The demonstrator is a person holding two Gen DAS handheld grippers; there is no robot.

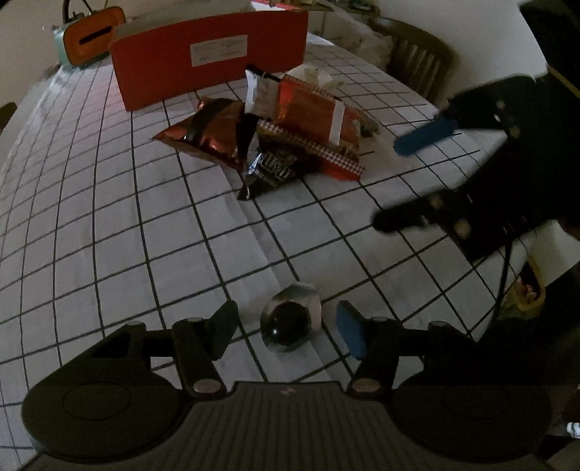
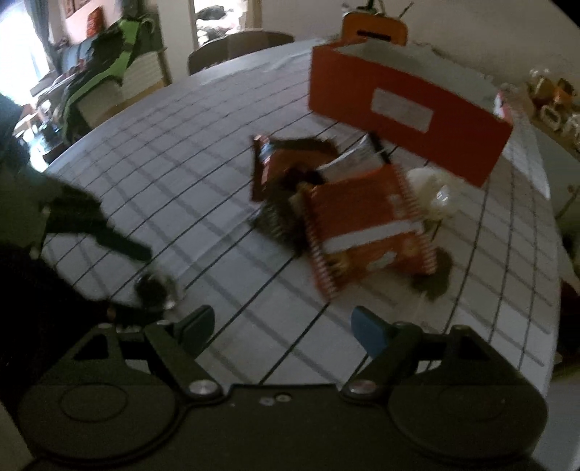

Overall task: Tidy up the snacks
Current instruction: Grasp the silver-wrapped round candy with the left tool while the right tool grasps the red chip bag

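Note:
A pile of snack bags (image 1: 275, 134) lies mid-table: a red foil bag (image 1: 210, 134), a dark M&M's pouch (image 1: 272, 170) and an orange bag (image 1: 319, 116) on top. An open orange box (image 1: 210, 58) stands behind it. A small clear-wrapped dark round snack (image 1: 290, 319) lies between my left gripper's open fingers (image 1: 286, 331), which are not closed on it. My right gripper (image 1: 406, 181) hovers open and empty at the right. In the right wrist view, the pile (image 2: 348, 213), the box (image 2: 402, 116) and the right gripper (image 2: 282, 328) show, blurred.
The table has a white cloth with a black grid (image 1: 108, 217). An orange and teal tissue holder (image 1: 90, 34) stands behind the box. A wooden chair (image 1: 417, 54) is at the far right. White crumpled wrapping (image 2: 431, 188) lies beside the pile.

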